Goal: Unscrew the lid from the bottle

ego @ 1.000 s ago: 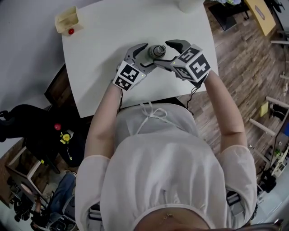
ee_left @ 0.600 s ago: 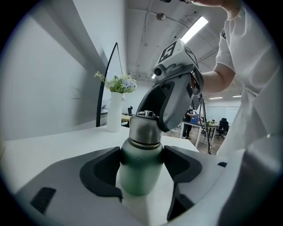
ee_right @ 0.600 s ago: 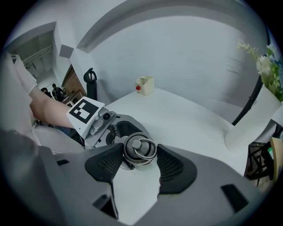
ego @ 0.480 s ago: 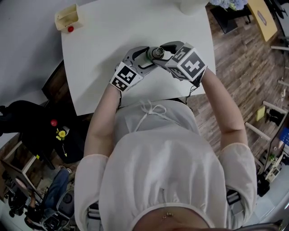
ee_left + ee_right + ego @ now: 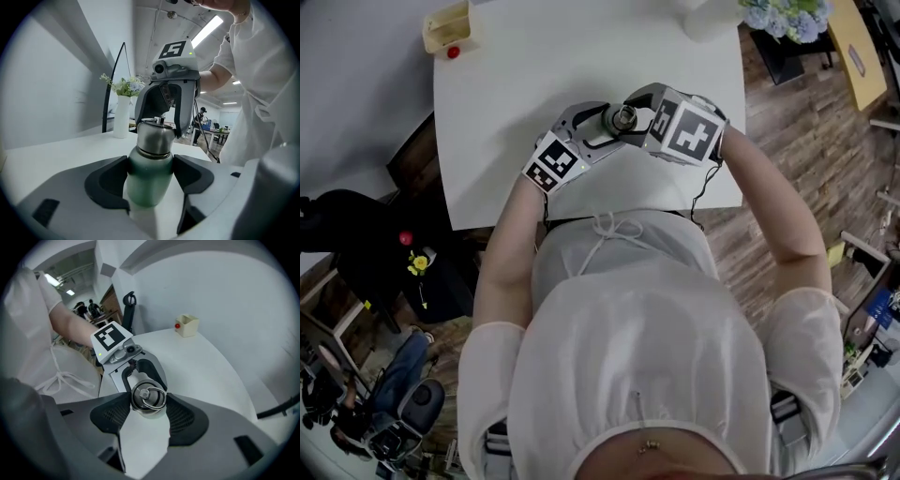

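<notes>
The bottle [image 5: 149,180] stands upright on the white table [image 5: 516,84], near the edge closest to the person [image 5: 637,375] and roughly midway along that edge. Its body is green, with a bare steel shoulder above. The left gripper [image 5: 151,172] approaches the bottle from the side, close to level; its 2 jaws have just been closing, and the dark pads now press on opposite sides of the green body, with the bottle between them. The lid [image 5: 148,397] is a steel cap with a ring [image 5: 151,395] lying on top, and it sits on the bottle neck. The right gripper [image 5: 149,405] comes down on the lid steeply from above; its 2 jaws have also just been closing, and the pads now clamp the lid on both sides, with the lid between them. In the head view, the 2 grippers meet at the bottle, the left one from the left and the right one from the right, with the right gripper's marker cube [image 5: 689,127] turned up toward the camera. The left gripper view shows the right gripper's jaws straddling the cap directly above the left gripper's hold. A small cream box [image 5: 447,33] with a red ball [image 5: 453,52] beside it stands at the far left corner of the table, well apart from the bottle. A white vase [image 5: 122,124] holding flowers [image 5: 124,86] stands at the far right side of the table.
</notes>
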Demonstrator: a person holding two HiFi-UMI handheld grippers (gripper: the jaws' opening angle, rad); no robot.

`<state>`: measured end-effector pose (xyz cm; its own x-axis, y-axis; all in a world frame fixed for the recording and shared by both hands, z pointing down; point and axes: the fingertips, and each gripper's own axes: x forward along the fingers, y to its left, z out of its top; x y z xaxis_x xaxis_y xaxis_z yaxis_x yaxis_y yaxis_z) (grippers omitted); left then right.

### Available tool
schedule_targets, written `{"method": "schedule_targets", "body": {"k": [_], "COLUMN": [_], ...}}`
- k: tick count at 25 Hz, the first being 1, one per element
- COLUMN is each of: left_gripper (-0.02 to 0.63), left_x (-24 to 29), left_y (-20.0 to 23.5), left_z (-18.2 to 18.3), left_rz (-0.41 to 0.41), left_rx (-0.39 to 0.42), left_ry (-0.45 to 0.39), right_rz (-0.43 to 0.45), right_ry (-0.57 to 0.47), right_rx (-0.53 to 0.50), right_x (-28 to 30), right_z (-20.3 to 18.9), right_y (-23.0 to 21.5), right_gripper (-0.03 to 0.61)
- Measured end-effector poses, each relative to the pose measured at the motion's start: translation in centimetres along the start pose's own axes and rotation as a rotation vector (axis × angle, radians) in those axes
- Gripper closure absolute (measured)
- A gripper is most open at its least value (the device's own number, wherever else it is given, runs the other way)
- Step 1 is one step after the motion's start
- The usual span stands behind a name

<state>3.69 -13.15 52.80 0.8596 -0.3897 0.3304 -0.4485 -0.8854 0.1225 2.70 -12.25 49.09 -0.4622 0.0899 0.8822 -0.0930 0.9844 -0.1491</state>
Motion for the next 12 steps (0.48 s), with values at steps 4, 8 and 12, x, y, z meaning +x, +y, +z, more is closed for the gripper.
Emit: {"method": "schedule_targets", "body": {"k": [4,8,12], "left_gripper": [0.285,0.286,0.286], "left_x": [0.14,0.16,0.22], "left_y": [0.02,0.07,0.1], "left_z": [0.01,-0.16,-0.23], "left_rz": [0.003,0.01,0.02], "left_rx": [0.001,-0.002,-0.009], "left_ry": [0.005,0.009,0.016], "right_rz": [0.065,0.125,0.126], "right_ry": [0.031,0.064,0.085], "right_rx": [-0.169,-0.307,-0.334], "right_x": [0.02,0.15,0.14], "right_z": [-0.18,-0.27,-0.26], "right_y": [0.05,0.1,0.08], "right_gripper": [0.325,0.325,0.323]}}
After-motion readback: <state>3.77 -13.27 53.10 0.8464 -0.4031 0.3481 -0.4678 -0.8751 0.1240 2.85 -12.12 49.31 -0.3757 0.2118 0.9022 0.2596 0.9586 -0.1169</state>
